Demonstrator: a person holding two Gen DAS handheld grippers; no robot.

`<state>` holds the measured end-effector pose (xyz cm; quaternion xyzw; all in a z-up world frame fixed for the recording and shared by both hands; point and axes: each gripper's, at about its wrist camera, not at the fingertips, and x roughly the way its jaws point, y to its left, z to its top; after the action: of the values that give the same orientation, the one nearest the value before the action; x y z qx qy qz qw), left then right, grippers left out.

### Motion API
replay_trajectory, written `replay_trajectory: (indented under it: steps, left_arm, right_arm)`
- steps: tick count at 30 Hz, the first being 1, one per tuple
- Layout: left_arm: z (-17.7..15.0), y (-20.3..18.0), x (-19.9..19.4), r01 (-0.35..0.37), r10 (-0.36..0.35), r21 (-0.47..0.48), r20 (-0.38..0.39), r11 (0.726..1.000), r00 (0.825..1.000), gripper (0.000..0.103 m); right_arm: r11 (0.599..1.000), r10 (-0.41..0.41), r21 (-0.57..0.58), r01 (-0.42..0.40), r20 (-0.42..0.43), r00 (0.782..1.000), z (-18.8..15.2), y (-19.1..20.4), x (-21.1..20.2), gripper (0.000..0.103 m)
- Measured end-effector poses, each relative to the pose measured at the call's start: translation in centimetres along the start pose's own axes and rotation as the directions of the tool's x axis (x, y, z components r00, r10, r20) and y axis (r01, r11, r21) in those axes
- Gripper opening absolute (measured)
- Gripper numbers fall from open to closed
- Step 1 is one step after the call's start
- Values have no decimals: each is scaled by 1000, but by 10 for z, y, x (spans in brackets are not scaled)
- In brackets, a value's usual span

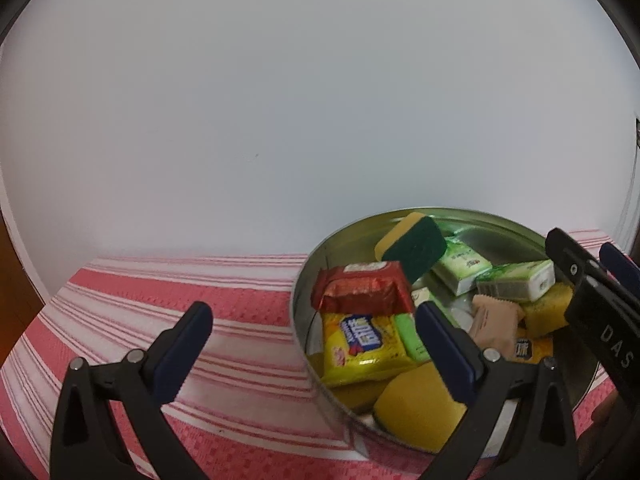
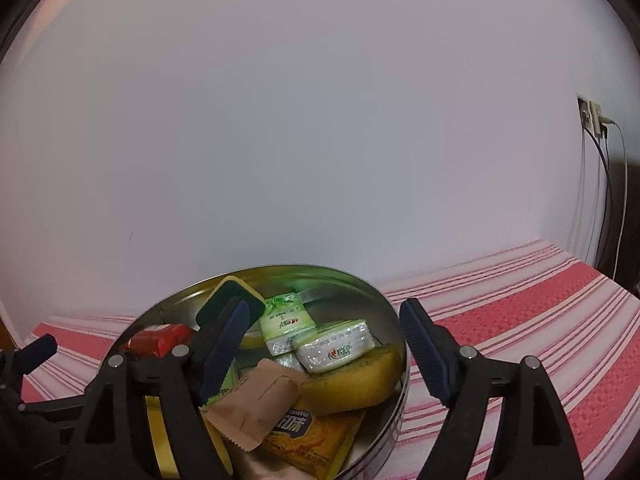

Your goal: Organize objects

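Sorting looks nearly done: a round metal tin (image 1: 304,320) on the red-and-white striped table (image 1: 200,312) holds sponges (image 1: 414,244), green tissue packs (image 2: 286,318), a red wrapper (image 1: 362,292) and yellow snack packets (image 1: 360,344), heaped unevenly. No loose items show on the cloth. The left claw (image 1: 316,344) gapes empty over the tin's near-left rim; the right claw (image 2: 324,350) stands released above the pile, gripping nothing.

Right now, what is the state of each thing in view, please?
Left claw: open, holding nothing.
Right claw: open, holding nothing.
Round tin: open, no lid on it, full of items.
Green-topped sponge: tilted against the tin's wall.
Brown packet: sealed, lying on top.
Red packet: sealed.
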<state>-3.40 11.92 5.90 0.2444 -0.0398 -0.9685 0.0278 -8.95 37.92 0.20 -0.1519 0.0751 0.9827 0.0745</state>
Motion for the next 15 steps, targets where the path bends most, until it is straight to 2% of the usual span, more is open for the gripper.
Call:
replay_trajectory:
  steps: [6,15]
  left_arm:
    - [-14,-1,5,-7,7,2,21,1000,1000,103]
    - [-22,12,-13,-5,6,-10,57,1000,998,103]
  right_arm:
    - [1000,-11,0,11,53,999,-2,5,-9,81]
    - [999,-28,-13,29,67,997,-8,14,-22,82]
